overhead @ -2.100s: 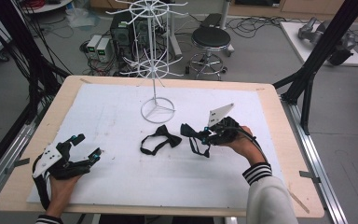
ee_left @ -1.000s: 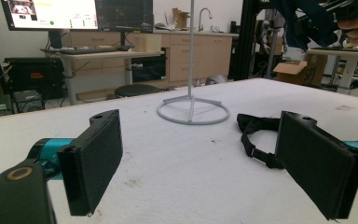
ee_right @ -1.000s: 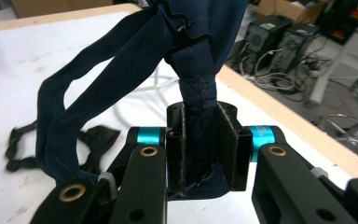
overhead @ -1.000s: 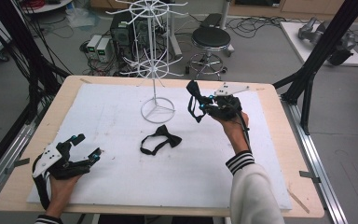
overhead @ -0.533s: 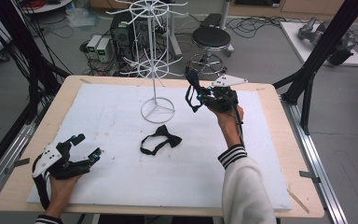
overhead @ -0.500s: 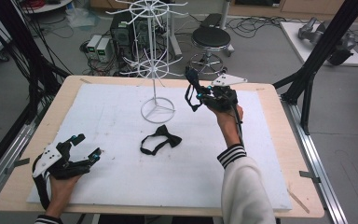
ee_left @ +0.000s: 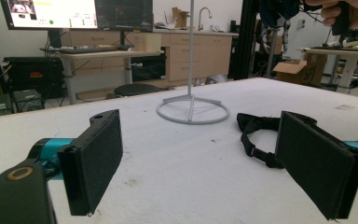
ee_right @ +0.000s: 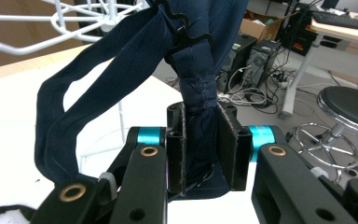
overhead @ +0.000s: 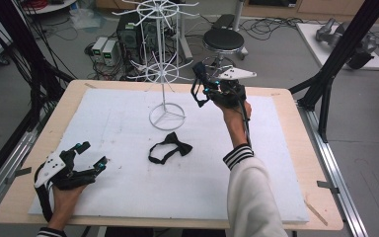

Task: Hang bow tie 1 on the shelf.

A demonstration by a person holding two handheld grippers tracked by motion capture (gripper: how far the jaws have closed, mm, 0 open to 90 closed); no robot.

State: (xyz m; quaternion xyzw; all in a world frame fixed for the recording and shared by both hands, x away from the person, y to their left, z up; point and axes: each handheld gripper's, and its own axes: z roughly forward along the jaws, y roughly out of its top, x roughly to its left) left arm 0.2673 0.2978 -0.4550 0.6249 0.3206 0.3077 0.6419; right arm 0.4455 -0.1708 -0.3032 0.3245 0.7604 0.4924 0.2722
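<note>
Beside the white wire rack [overhead: 164, 74], the right gripper [ee_right: 200, 154] grasps a navy bow tie [ee_right: 193, 93]; from above this tie looks tiny and dark. The left gripper [ee_left: 200, 163] rests released on the counter [overhead: 286, 168], near a black bow tie [overhead: 170, 148].

Even overhead light is falling softly, casting faint shadows; the gripper views are looking slightly soft and grainy.

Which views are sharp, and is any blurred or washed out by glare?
High view: even light, soft shadows, the white rack crisp. Left gripper view: the table looks bleached, the near jaws slightly soft. Right gripper view: the navy bow tie in the right gripper is sharp, the background soft.
</note>
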